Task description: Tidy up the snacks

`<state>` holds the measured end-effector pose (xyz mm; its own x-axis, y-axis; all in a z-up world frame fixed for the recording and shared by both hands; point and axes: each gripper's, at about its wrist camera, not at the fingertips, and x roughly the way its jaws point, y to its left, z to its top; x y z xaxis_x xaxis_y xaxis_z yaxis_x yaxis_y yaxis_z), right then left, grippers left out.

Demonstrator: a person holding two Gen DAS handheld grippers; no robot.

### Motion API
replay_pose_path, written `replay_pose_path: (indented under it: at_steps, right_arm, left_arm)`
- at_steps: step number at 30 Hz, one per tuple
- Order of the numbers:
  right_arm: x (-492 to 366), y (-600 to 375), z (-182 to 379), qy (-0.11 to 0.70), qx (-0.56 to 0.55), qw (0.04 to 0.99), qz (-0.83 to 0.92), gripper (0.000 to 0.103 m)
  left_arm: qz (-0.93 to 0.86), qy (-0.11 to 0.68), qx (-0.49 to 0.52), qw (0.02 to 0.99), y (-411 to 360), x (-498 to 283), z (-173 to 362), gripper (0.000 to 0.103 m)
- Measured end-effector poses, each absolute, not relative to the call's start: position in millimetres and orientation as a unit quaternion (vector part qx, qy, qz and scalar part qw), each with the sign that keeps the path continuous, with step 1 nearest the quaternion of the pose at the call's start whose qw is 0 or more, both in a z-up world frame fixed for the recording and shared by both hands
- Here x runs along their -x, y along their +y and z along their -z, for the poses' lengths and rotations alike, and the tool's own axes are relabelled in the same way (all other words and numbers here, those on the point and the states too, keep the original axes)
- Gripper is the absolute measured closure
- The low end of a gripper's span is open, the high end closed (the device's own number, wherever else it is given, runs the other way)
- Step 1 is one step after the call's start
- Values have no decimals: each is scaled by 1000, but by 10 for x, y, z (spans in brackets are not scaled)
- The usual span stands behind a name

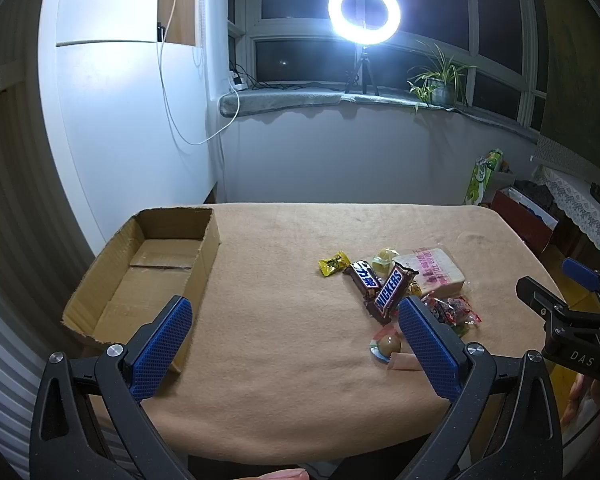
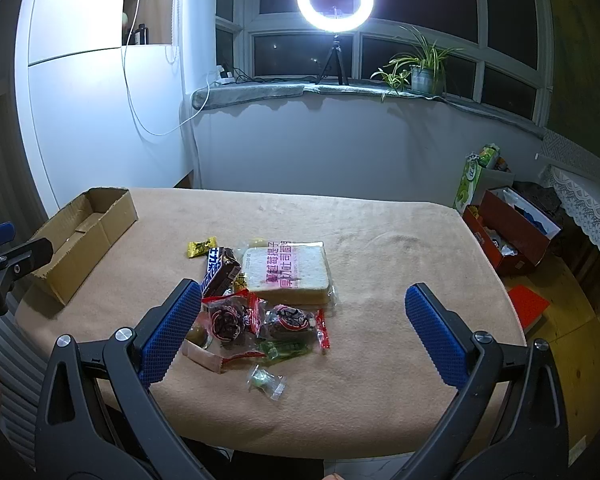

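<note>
A pile of snacks lies on the tan-covered table [image 1: 284, 344]: two Snickers bars [image 1: 390, 290], a yellow candy [image 1: 334, 263], a wrapped toast slice [image 2: 287, 273], red-wrapped sweets [image 2: 230, 318], a green candy [image 2: 286, 349] and a clear-wrapped candy [image 2: 266, 380]. An empty cardboard box [image 1: 152, 268] stands at the table's left; it also shows in the right wrist view [image 2: 84, 236]. My left gripper [image 1: 296, 320] is open and empty between box and pile. My right gripper [image 2: 304, 312] is open and empty above the pile's near edge.
A ring light on a tripod [image 1: 364, 14] and a potted plant [image 1: 440, 80] stand on the windowsill behind. Boxes and bags [image 2: 508, 224] sit on the floor to the right of the table. A white cabinet [image 1: 120, 120] stands at the left.
</note>
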<state>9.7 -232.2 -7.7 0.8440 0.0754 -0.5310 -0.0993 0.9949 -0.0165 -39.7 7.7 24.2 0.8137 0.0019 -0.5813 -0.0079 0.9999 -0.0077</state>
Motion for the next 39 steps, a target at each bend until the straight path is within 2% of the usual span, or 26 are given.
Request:
replay_pose_path:
  at_steps: [16,25,29,35,39]
  right_arm:
    - [-108,-2366,207,299,23,953,-42,0]
    - [-32,-2494,780,334,24,941,-53,0]
    - [-74,-2431,1081,359,27,929,-81,0]
    - [-230,-2303,1395,379,38,918,-111,0]
    - [-219,-2375,1454,365,60,919,-133,17]
  left_arm:
    - [0,319,2,948,53,330,-151,0]
    - [12,359,-9,933,-68,204,383,0]
    - [92,382,-12,920,-90,168,772,0]
    - [161,368,-5,916,-113,27,978,0]
    - [198,362,-34,910,-277,-74,1067,2]
